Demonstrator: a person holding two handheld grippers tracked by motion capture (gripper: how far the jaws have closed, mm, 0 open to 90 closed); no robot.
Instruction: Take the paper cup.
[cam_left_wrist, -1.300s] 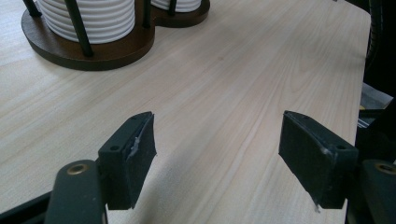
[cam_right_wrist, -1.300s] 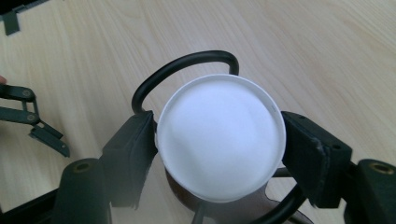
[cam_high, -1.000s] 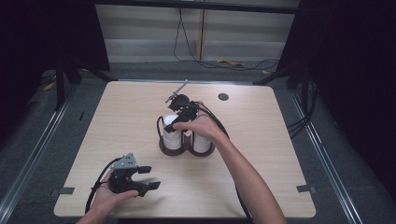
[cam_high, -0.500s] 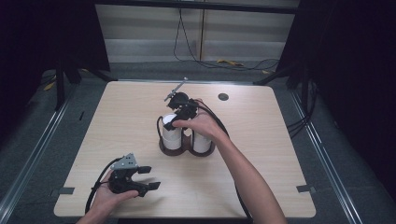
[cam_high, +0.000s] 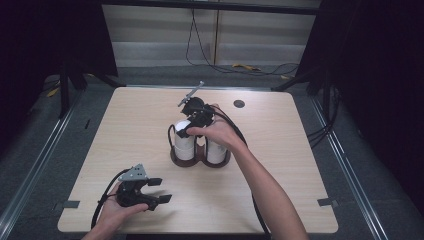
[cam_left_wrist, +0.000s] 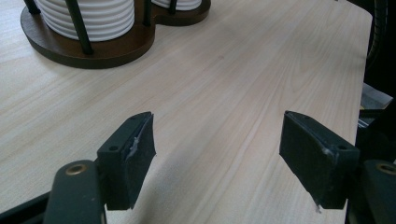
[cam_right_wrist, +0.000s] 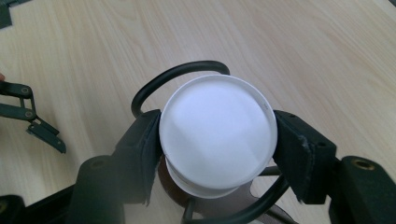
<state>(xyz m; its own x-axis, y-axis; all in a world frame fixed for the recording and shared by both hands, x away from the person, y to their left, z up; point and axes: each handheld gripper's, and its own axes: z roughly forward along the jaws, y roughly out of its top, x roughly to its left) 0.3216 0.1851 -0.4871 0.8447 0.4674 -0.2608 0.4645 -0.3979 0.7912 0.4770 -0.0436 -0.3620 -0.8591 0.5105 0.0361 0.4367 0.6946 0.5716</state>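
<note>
Up above, from the high view, the right gripper (cam_high: 186, 131) comes down over the left of two white stacks of cups that stand in a dark wooden holder (cam_high: 200, 161) near the middle of the pale wooden table (cam_high: 300, 165), and the person's right hand (cam_high: 220, 134) covers most of the tool. The left stack of cups (cam_high: 183, 145) sits just beside the right stack (cam_high: 216, 151), both ringed by thin black uprights. Near the table's front left corner the left gripper (cam_high: 161, 191) lies low in the left hand (cam_high: 117, 212), well apart from the holder, its jaws pointing to the right with nothing between them. Next, the left gripper view looks along its own two black jaws, which stand apart over bare tabletop; the holder's brown base (cam_left_wrist: 100, 49) and the ribbed white side of a cup stack (cam_left_wrist: 100, 18) sit at the top left, well clear of the pads. Lastly, the right gripper view looks straight down on the round white bottom of the top cup (cam_right_wrist: 217, 135), with a black wire loop (cam_right_wrist: 177, 77) curving behind it. Those jaws have just been closing, and both pads now press against the cup's sides, holding it between them.
</note>
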